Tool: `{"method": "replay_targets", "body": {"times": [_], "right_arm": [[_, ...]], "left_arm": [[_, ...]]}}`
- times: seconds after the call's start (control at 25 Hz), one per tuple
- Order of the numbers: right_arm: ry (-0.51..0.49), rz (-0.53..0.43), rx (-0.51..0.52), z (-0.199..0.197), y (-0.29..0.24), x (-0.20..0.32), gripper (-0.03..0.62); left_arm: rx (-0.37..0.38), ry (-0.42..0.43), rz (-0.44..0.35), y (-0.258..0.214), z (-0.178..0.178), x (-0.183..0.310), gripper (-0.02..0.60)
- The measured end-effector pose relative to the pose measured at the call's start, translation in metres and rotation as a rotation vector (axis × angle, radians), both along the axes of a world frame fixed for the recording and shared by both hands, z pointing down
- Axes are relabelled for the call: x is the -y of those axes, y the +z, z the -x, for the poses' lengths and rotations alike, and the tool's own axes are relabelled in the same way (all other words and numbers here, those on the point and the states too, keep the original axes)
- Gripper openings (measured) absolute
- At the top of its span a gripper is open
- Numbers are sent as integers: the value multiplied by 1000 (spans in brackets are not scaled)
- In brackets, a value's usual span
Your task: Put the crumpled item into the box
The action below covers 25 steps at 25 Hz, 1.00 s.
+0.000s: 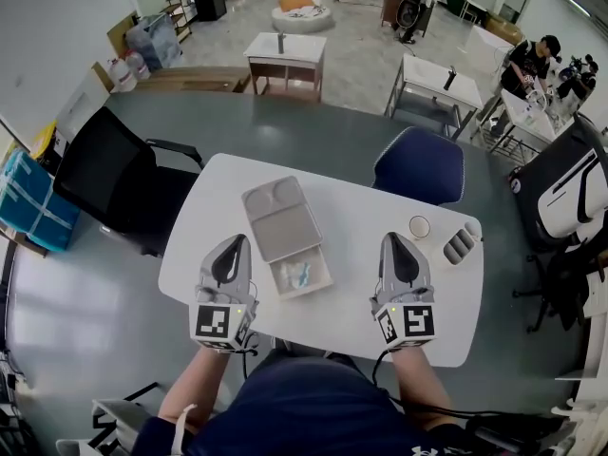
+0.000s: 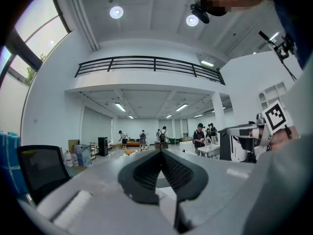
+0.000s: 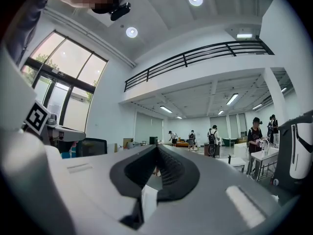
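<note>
A grey box point(image 1: 318, 284) lies open on the white table point(image 1: 351, 207), its lid point(image 1: 274, 218) folded back away from me. A pale crumpled item point(image 1: 296, 275) rests inside the box. My left gripper point(image 1: 234, 241) lies on the table just left of the box, shut and empty. My right gripper point(image 1: 393, 238) lies to the box's right, well apart from it, also shut with nothing in it. In the left gripper view the gripper point(image 2: 160, 153) points level across the room, its jaws meeting at the tip. The right gripper point(image 3: 157, 146) looks the same in its own view.
A small round cup point(image 1: 419, 227) and a grey slotted block point(image 1: 458, 245) sit at the table's right side. A black chair point(image 1: 114, 183) stands at the left and a blue chair point(image 1: 418, 164) at the far edge. People work at tables far off.
</note>
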State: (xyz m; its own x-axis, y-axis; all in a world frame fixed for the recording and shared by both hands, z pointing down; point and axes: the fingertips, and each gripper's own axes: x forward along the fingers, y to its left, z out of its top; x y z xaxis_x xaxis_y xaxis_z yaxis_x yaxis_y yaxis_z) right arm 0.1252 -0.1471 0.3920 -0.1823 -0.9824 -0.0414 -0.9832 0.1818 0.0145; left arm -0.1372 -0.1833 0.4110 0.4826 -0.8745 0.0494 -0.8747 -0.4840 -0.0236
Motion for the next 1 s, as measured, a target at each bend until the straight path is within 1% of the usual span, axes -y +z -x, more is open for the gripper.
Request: {"method": "replay_targets", "body": {"times": [0.04,0.12,0.16,0.24,0.32,0.44,0.64,0.76,1.0], "right_arm": [[-3,-2,0,1,0,0,2],[-12,-13,5,3,-3,0,2],[-19,-23,10,3,-5,-1,2],[-37,-50,17,5,-12,-3,2],[-45,-71,11,7,-20,-4,2],[-38,-87,10,5,-27,-5,2],[-7,-85,9,-4,-30,-3,2],[4,-81,13,-10,-29,-3,2],[3,-78,11,-10,-29,-3,2]], "left_arm": [[-7,-2,5,-1,-1,0,2],[10,9,-12,-1,-1,2,2],[17,13,-19,-2,-1,3,2],[4,12,-13,-6,-4,4,2],[15,21,-31,-12,-6,6,2],[34,35,-67,-22,-9,8,2],[31,38,-99,-34,-11,10,2],[29,38,-99,-34,-13,9,2],[23,30,-87,-30,-11,9,2]]}}
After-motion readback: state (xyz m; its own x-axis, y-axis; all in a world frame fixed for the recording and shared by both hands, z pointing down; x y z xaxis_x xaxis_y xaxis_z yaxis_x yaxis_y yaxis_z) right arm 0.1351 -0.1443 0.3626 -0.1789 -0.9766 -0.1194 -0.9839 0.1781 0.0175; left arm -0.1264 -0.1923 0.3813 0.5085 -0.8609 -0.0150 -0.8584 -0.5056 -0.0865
